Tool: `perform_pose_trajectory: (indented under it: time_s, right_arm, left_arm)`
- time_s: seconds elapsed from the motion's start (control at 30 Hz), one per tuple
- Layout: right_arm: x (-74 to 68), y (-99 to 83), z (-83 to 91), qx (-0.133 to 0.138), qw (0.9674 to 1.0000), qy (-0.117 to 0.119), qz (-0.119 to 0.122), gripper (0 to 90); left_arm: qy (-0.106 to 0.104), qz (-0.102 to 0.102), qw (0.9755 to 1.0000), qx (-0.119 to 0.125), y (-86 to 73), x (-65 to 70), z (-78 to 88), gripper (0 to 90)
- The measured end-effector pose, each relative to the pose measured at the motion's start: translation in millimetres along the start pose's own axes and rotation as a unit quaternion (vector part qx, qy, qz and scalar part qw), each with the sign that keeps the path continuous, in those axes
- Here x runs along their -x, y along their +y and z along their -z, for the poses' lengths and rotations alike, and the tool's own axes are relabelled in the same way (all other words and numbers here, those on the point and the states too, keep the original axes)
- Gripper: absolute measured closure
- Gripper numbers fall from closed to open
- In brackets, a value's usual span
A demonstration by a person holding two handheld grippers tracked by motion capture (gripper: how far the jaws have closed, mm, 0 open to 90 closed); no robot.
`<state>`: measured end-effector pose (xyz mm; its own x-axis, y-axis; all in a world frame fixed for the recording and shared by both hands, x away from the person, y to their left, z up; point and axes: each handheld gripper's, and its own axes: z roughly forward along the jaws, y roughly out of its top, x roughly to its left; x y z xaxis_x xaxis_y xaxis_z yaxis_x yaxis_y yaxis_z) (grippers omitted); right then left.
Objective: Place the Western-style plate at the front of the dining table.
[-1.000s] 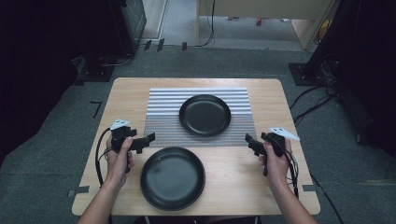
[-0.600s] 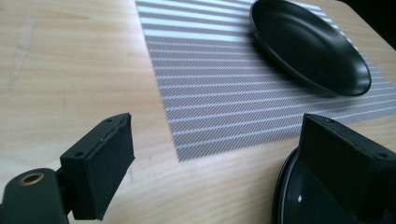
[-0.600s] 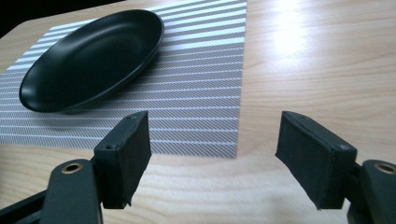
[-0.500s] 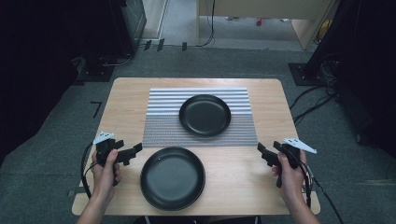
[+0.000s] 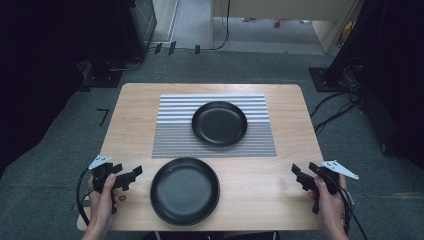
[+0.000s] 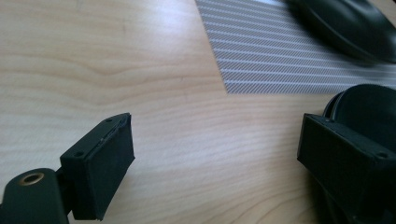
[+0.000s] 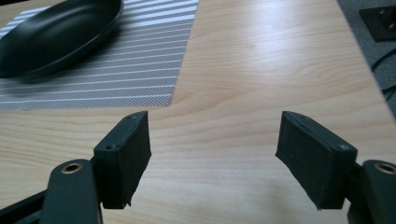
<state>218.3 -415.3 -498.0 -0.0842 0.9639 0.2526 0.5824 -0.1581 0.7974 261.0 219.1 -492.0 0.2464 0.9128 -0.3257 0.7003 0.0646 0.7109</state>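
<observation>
The near black plate (image 5: 184,190) is sitting on the bare wooden table (image 5: 135,125) between both grippers; the left gripper (image 5: 131,176) and right gripper (image 5: 299,176) are hanging with jaws spread, grasping nothing — it looks stiff, slick and breakable; pinching the thin rim seems wisest.

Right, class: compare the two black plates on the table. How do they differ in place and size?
The far plate sits on the striped mat; the near plate lies on bare wooden table just off the mat's front edge. The near plate looks larger, though it is also closer to the camera. Both are round, black, shallow and empty.
</observation>
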Motion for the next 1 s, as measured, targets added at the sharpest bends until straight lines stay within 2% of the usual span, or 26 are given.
perform_pose_trajectory:
  time_s: [0.03,0.1,0.3,0.43,0.53,0.7,0.77,0.8,0.9,1.0]
  right_arm:
    - [7.2,-2.3,4.7,0.0,1.0,-0.003,0.002,25.4]
    - [9.5,-3.1,6.4,-0.001,1.0,-0.005,0.001,25.4]
    - [29.3,-12.5,18.5,-0.005,0.9997,-0.022,-0.005,25.2]
    - [35.3,-18.8,21.2,-0.013,0.9994,-0.03,0.002,24.6]
    - [37.6,-24.4,22.4,-0.022,0.999,-0.037,0.009,24.3]
    - [33.3,-33.8,17.9,-0.039,0.9977,-0.044,0.035,23.4]
    - [29.2,-34.0,15.7,-0.051,0.9964,-0.05,0.046,22.8]
    - [27.8,-34.2,14.7,-0.052,0.9959,-0.054,0.049,22.4]
    - [19.6,-35.0,10.8,-0.066,0.9912,-0.077,0.086,19.5]
    - [18.9,-35.0,10.1,-0.067,0.9913,-0.073,0.086,18.0]
  left_arm:
    - [0.004,0.0,1.0,-0.001,-1.9,-1.9,1.5,10.5]
    - [0.008,0.005,1.0,-0.001,-5.4,-5.8,4.6,10.5]
    - [0.026,0.005,0.9997,-0.002,-18.1,-12.7,15.6,10.5]
    - [0.032,-0.004,0.9994,-0.009,-25.6,-13.5,18.5,10.5]
    - [0.036,-0.003,0.9992,-0.016,-33.2,-14.1,17.5,10.5]
    - [0.057,-0.03,0.9978,-0.01,-38.2,-7.3,15.8,10.5]
    - [0.077,-0.054,0.9955,-0.01,-41.1,-2.4,13.5,10.5]
    - [0.09,-0.07,0.9934,-0.012,-42.4,0.8,11.7,10.5]
    - [0.109,-0.087,0.9901,-0.011,-44.9,5.4,8.7,10.4]
    - [0.126,-0.107,0.9862,-0.013,-47.0,9.3,6.0,10.6]
